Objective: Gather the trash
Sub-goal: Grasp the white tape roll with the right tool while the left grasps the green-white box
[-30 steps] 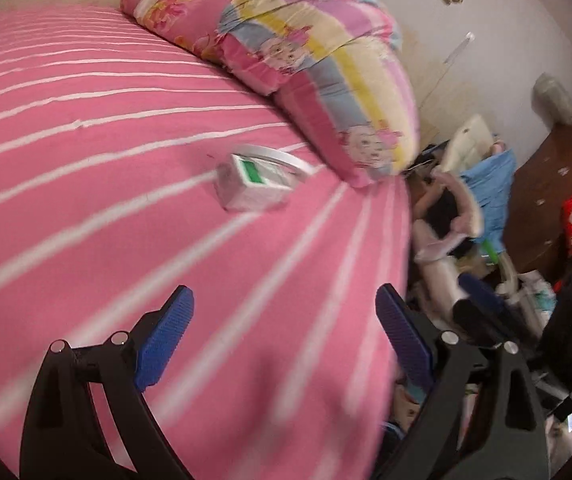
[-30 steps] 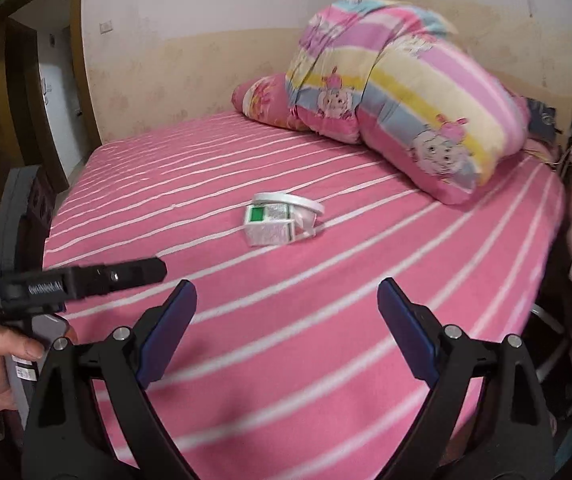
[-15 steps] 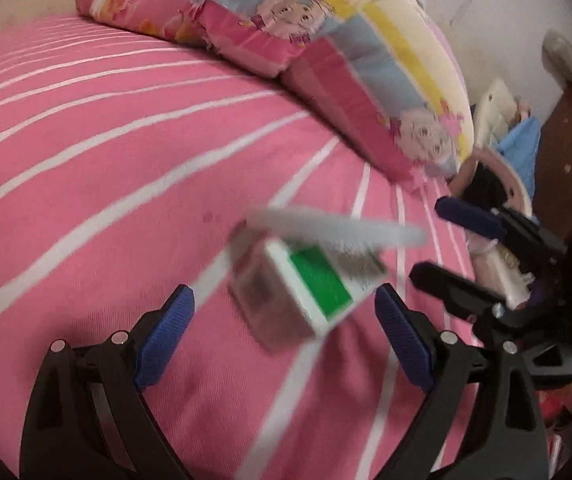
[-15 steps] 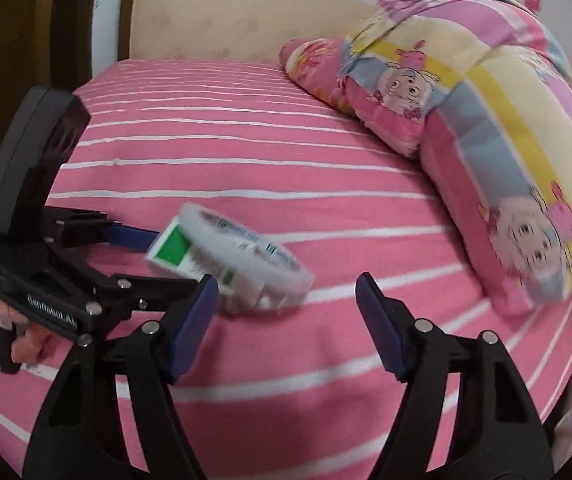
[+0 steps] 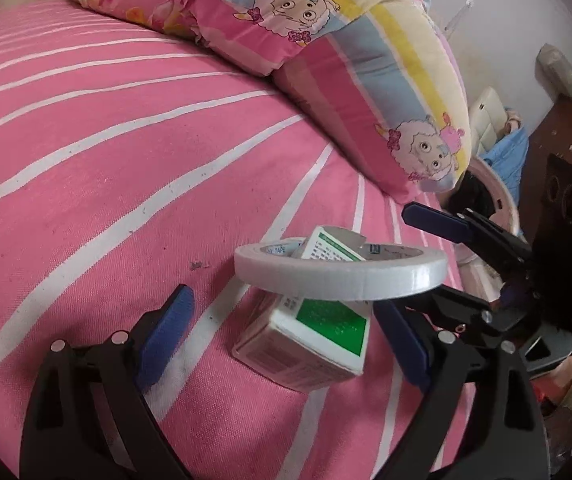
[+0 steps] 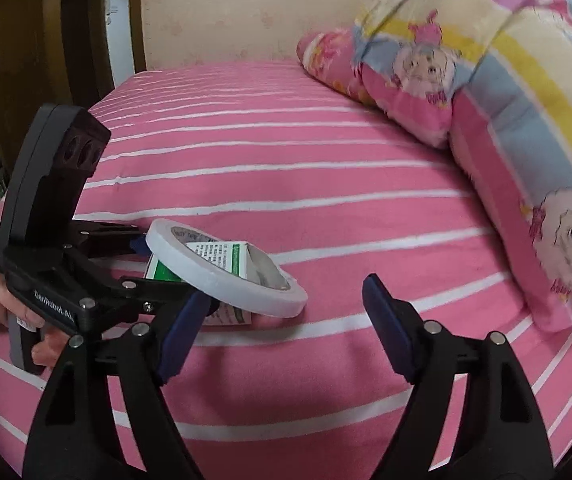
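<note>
Pink striped bedsheet (image 5: 106,168), cartoon quilt (image 6: 506,92) at 1 o'clock. My left gripper (image 5: 282,332) stands spread around the green-and-white carton (image 5: 310,336), a tape roll (image 5: 340,270) ringing the carton's top. My right gripper (image 6: 286,320) gapes, tape roll at 11 o'clock.

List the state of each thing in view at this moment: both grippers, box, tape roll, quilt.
Left gripper: open, its fingers on either side of the box.
Right gripper: open, nothing between its fingers.
Box: lying on the bed, top flap open.
Tape roll: tilted, looped around the box's upper end.
Quilt: folded, piled on the bed.
</note>
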`<state>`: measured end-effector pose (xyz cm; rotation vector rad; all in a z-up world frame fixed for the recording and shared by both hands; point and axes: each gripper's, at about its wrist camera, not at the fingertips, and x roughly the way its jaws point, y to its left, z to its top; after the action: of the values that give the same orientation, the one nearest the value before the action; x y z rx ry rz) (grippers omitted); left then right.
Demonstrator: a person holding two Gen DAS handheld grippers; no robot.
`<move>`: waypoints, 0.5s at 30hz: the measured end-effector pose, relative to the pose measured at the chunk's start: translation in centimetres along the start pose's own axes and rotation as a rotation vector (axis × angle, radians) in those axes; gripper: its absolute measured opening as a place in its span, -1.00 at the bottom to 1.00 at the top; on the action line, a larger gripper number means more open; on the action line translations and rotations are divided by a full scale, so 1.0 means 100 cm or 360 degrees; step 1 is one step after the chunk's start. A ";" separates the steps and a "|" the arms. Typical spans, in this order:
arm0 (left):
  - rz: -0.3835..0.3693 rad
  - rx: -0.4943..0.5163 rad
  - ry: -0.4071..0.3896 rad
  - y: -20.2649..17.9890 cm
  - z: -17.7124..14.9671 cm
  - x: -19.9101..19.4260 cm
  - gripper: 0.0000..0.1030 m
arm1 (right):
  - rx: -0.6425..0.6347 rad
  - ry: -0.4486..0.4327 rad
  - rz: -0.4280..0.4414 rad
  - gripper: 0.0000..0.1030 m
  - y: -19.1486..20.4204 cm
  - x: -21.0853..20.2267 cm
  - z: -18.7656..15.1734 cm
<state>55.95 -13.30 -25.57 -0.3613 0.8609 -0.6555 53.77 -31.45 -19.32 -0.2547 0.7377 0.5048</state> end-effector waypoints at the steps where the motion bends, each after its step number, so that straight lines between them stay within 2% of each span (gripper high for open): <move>1: -0.0008 -0.0005 -0.0002 0.001 0.000 0.000 0.70 | -0.0027 -0.0004 -0.0009 0.50 0.002 -0.001 0.000; 6: -0.0028 0.0001 0.0004 0.002 0.000 0.000 0.69 | -0.0237 0.0028 -0.0018 0.44 0.009 0.001 0.006; 8: -0.0031 -0.0002 0.0004 0.002 0.000 0.000 0.69 | -0.0293 0.0043 0.0000 0.32 0.010 0.002 0.008; 11: -0.0013 -0.0001 0.0003 0.002 0.000 0.000 0.64 | -0.0374 0.0075 0.0064 0.01 0.013 0.004 0.010; 15: -0.0008 -0.0005 -0.0005 0.002 0.000 0.000 0.59 | -0.0383 0.0111 0.0142 -0.55 0.019 0.007 0.011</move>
<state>55.98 -13.13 -25.66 -0.3670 0.8585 -0.6582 53.92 -29.17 -19.12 -0.4671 0.7586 0.6733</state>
